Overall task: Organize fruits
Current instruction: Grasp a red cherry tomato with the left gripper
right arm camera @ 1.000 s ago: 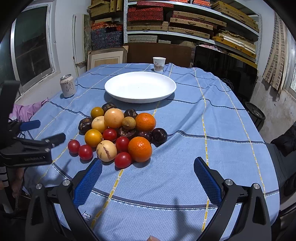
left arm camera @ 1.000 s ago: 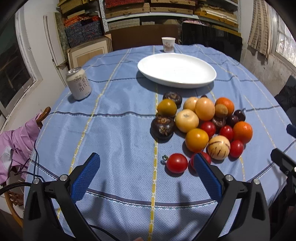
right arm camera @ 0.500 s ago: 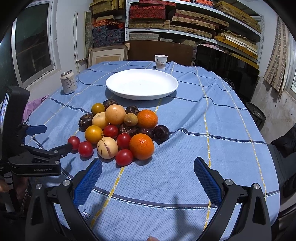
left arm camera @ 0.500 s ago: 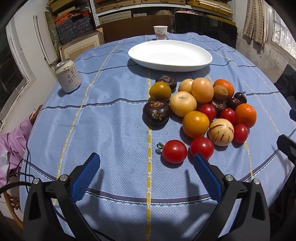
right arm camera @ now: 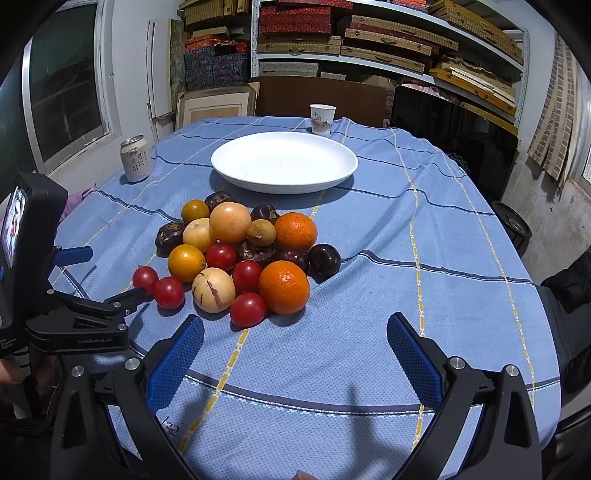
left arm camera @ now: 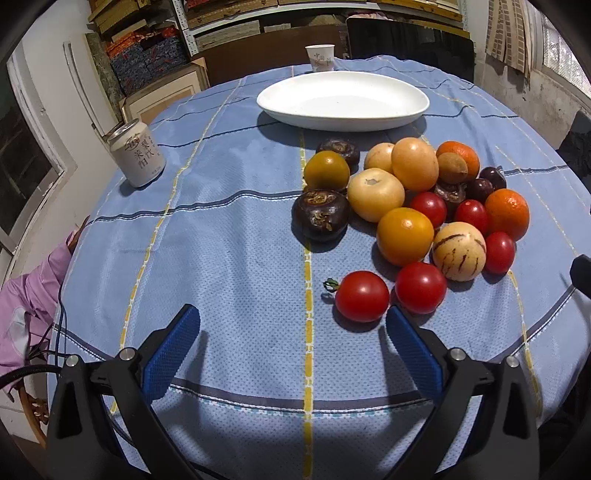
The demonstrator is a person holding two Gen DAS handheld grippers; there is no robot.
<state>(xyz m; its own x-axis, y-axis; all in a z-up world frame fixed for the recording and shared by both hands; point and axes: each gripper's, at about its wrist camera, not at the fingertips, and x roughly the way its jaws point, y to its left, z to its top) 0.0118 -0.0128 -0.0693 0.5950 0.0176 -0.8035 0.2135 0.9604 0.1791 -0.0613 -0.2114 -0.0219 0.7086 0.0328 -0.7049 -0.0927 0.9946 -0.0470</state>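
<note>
Closed in on the red tomato (left arm camera: 362, 295), now just ahead of the left gripper (left arm camera: 291, 325), jaws spread wide. Right gripper (right arm camera: 295, 332) likewise gaping, fruit pile (right arm camera: 240, 254) ahead-left.

Storeroom or back room of a home, doubling as an eating spot; metal shelves (right arm camera: 388, 48) along the back wall packed with flat patterned boxes (right arm camera: 295, 18) and stacked cartons; framed picture (right arm camera: 216, 105) leaning on the floor against the wall; bare plaster wall (right arm camera: 543, 206) stained near the floor; round desk under a blue checked cloth (right arm camera: 424, 258), with a white plate (right arm camera: 284, 162), paper cup (right arm camera: 322, 118) and drink can (right arm camera: 135, 158); window (right arm camera: 64, 85) at left.
</note>
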